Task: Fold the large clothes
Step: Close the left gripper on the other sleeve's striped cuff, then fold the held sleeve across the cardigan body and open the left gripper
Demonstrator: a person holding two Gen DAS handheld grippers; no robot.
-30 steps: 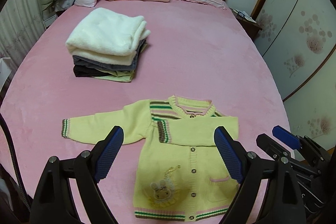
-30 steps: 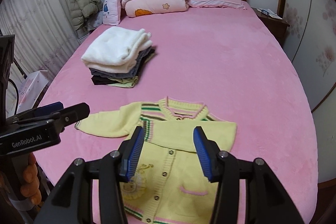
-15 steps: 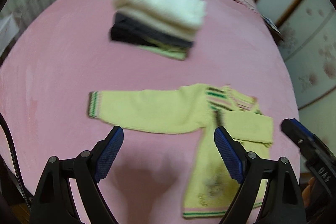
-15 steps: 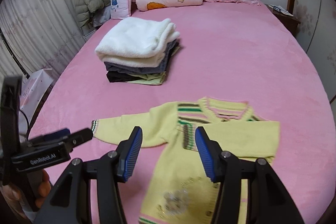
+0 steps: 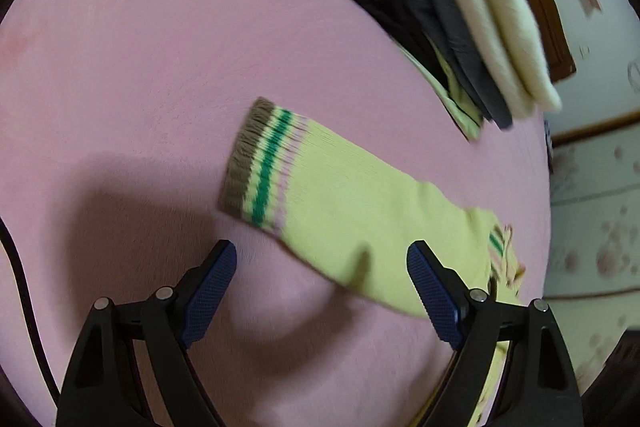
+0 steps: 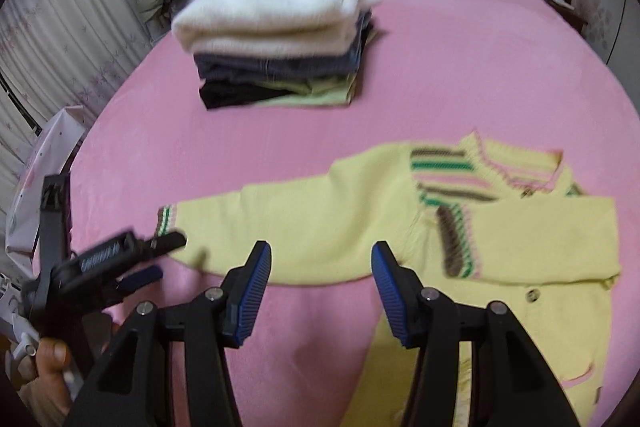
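Left tool open, empty, nearest | sleeve cuff just ahead on bed, sleeve running right toward cardigan | right tool open, empty over sleeve's middle.

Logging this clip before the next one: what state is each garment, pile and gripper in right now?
yellow cardigan: flat on the bed, buttoned, one sleeve folded across the chest.
outstretched sleeve: lying flat, not yet folded.
stack of clothes: folded, piled.
left gripper: open, empty, near the cuff.
right gripper: open, empty, over the sleeve.
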